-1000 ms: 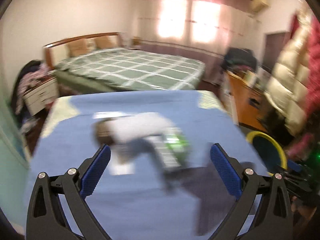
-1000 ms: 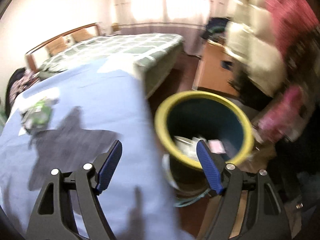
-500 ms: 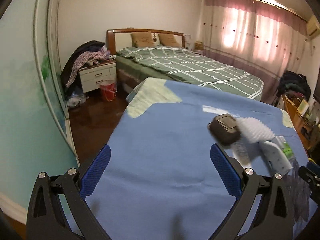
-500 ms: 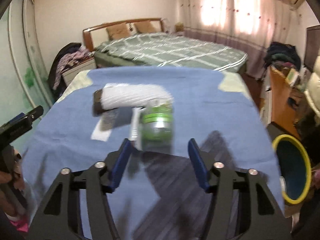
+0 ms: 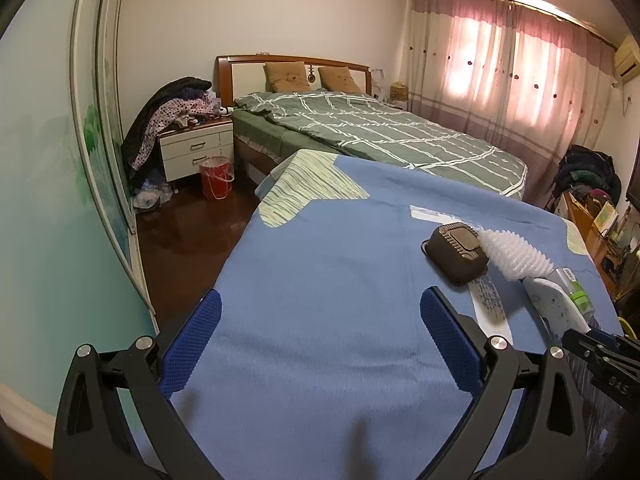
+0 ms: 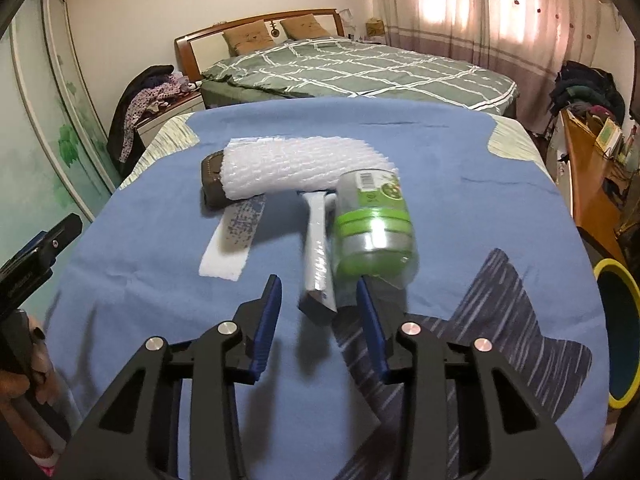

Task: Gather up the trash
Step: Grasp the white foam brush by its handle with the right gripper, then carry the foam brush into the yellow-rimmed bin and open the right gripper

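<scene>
Blue bedcover (image 6: 400, 152) under scattered trash (image 6: 372, 228)

A home bedroom — a made double bed (image 5: 372, 136), nightstand (image 5: 196, 152) heaped with clothes, curtained window (image 5: 512, 64).

Blue cloth (image 5: 328, 280): lying bare across its left half, offering open passage. Right half: trash crowding together — brown tray (image 6: 212, 184) touching white foam netting (image 6: 296, 168), paper strip (image 6: 236, 236), white wrapper (image 6: 316, 248) and green-labelled bottle (image 6: 372, 224) lying just beside each other. Right gripper (image 6: 318, 300): jaws closing, wrapper end sitting between them, bottle blocking just beyond the right finger. Yellow-rimmed bin (image 6: 618, 332): standing off the right edge.
</scene>
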`<control>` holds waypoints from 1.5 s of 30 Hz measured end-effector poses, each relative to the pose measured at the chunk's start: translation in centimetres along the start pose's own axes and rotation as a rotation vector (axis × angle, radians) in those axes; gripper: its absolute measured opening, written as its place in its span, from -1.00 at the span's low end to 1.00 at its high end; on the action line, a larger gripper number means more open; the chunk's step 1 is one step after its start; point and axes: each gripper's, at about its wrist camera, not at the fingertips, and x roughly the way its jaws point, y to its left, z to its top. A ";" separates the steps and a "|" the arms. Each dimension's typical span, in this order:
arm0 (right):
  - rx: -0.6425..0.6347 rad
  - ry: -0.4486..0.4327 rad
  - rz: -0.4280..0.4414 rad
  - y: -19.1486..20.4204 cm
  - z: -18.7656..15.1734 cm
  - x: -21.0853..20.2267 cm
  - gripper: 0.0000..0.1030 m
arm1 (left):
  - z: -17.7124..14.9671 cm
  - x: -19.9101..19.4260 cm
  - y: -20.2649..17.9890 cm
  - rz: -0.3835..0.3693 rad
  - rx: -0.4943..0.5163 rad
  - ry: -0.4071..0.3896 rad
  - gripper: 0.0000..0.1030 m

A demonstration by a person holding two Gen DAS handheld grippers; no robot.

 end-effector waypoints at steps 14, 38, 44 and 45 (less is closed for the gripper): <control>-0.006 -0.012 0.095 0.5 -0.4 -2.2 -0.87 | 0.2 -0.4 -0.8 -0.002 0.012 0.000 0.90; -0.041 -0.087 -0.023 -3.0 -4.9 -11.7 -0.87 | -0.1 0.4 -1.6 0.013 0.039 0.013 0.90; -0.020 -0.078 -0.097 -4.9 -5.4 -11.6 -0.87 | -0.2 0.8 -1.8 0.016 0.043 0.011 0.90; -0.013 -0.077 -0.040 -5.1 -5.4 -11.7 -0.87 | -0.2 0.7 -1.8 0.015 0.042 0.011 0.90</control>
